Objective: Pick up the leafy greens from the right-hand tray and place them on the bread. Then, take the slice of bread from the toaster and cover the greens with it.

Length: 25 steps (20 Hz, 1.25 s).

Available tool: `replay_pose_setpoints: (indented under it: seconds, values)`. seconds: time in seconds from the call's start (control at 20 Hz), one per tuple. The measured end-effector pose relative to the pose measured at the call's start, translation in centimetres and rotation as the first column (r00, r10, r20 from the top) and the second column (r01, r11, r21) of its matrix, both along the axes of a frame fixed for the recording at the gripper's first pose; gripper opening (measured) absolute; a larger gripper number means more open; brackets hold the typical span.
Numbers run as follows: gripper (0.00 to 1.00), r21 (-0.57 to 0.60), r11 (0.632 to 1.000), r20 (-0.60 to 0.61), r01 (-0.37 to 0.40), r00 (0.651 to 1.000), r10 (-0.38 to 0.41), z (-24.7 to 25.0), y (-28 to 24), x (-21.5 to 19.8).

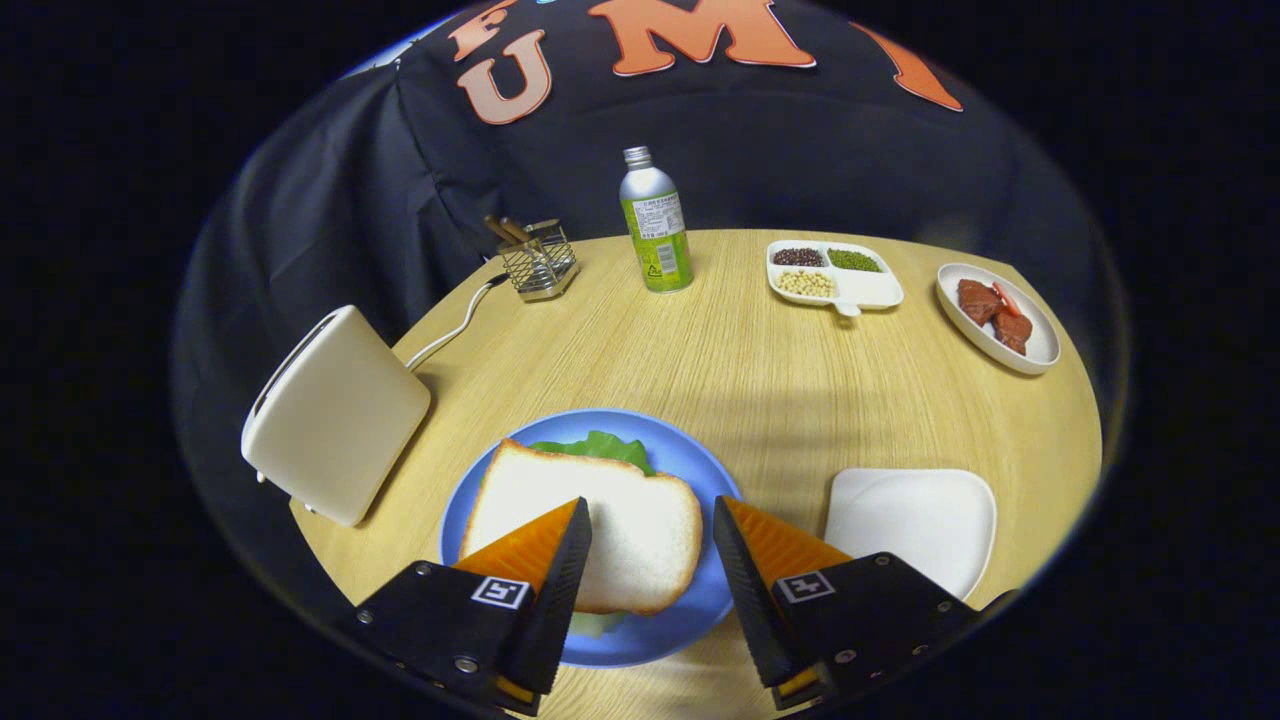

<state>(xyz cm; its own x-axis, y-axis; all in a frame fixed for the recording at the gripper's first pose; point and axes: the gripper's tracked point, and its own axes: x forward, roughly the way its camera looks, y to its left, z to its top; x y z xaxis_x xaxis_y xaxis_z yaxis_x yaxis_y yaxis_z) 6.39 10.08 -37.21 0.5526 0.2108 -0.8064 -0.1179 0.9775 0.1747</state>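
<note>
A slice of white bread [620,520] lies on the blue plate [700,470], covering the leafy greens [600,447], whose green edge shows beyond the bread's far side. My gripper [650,525] hangs open above the slice, its two orange-and-black fingers [540,555] spread to either side and nothing held between them. The white toaster [335,415] stands to the left of the plate. To the right of the plate sits a white square tray [915,520] with nothing on it.
Beyond the plate stand a green-labelled metal bottle [655,225], a wire basket with sticks [538,260], a divided white dish of beans [835,275] and an oval white dish with meat pieces [1000,315]. The toaster's cable [455,325] runs off the table's far left edge.
</note>
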Motion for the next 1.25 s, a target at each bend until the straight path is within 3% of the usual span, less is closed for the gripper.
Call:
replay_pose_setpoints:
  seconds: [0.2, 0.5, 0.8, 0.95, 1.15, 1.25]
  values:
    - [0.80, 0.011, 0.999, 0.162, 0.035, 0.986, -0.036, 4.9, -0.8, 1.4]
    - [0.84, -0.057, 0.997, 0.396, 0.059, 0.917, -0.032, 12.9, -2.8, 0.9]
    - [0.86, -0.137, 0.987, 0.621, 0.085, 0.784, 0.019, 20.7, -3.5, -1.4]
    - [0.88, -0.126, 0.986, 0.682, 0.108, 0.732, 0.006, 23.9, -3.2, -3.2]
    - [0.89, -0.090, 0.989, 0.810, 0.115, 0.587, 0.005, 28.6, -3.1, -3.6]
    - [0.89, -0.106, 0.988, 0.827, 0.109, 0.562, 0.027, 29.5, -2.4, -5.3]
